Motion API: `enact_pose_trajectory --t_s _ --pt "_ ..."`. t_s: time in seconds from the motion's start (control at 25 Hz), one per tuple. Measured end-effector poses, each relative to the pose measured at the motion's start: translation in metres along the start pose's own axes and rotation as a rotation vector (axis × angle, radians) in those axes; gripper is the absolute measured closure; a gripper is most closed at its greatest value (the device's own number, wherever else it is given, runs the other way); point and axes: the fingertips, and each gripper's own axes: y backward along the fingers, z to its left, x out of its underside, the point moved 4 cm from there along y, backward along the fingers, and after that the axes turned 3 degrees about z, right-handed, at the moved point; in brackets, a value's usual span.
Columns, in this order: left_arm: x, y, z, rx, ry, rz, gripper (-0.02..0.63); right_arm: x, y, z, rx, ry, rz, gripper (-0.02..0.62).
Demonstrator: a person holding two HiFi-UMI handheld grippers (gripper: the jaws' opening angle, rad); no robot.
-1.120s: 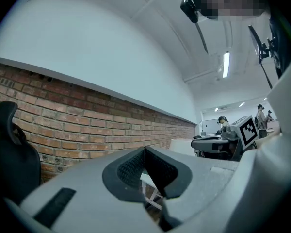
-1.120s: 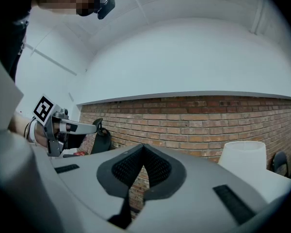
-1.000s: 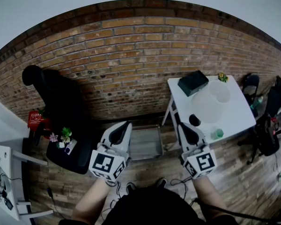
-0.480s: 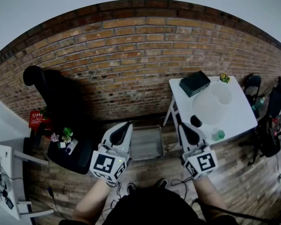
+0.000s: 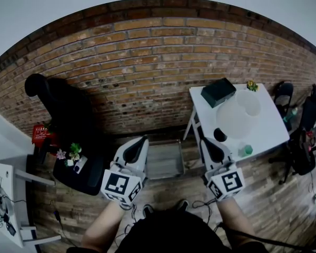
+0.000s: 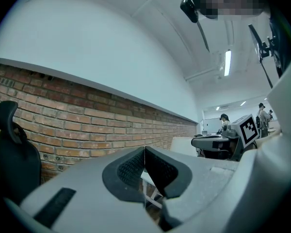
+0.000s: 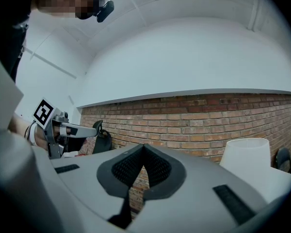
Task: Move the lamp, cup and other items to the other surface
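Observation:
A white table (image 5: 263, 133) at the right carries a white lamp with a wide shade (image 5: 237, 115), a black box (image 5: 217, 92), a black cup (image 5: 219, 135), a small green thing (image 5: 245, 151) and a little plant (image 5: 250, 86). The lamp shade (image 7: 245, 157) also shows in the right gripper view. My right gripper (image 5: 204, 141) is shut and empty, just left of the table's near corner. My left gripper (image 5: 142, 140) is shut and empty too, held level over the floor. Both point at the brick wall (image 5: 147, 62).
A black office chair (image 5: 63, 115) stands at the left with small flowers and items on a black seat (image 5: 73, 170). A red thing (image 5: 39, 134) lies beside it. A grey tray (image 5: 166, 159) rests on the wood floor between the grippers. Another white desk (image 5: 0, 204) is at far left.

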Motion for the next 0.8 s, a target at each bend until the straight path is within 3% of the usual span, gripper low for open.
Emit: enact_pose_trajectory --t_s 0.8 --pt "0.0055 -0.0012 0.0003 0.014 0.023 0.019 0.6 -0.0009 -0.0026 0.0057 -0.012 -0.003 0.006 0.591"
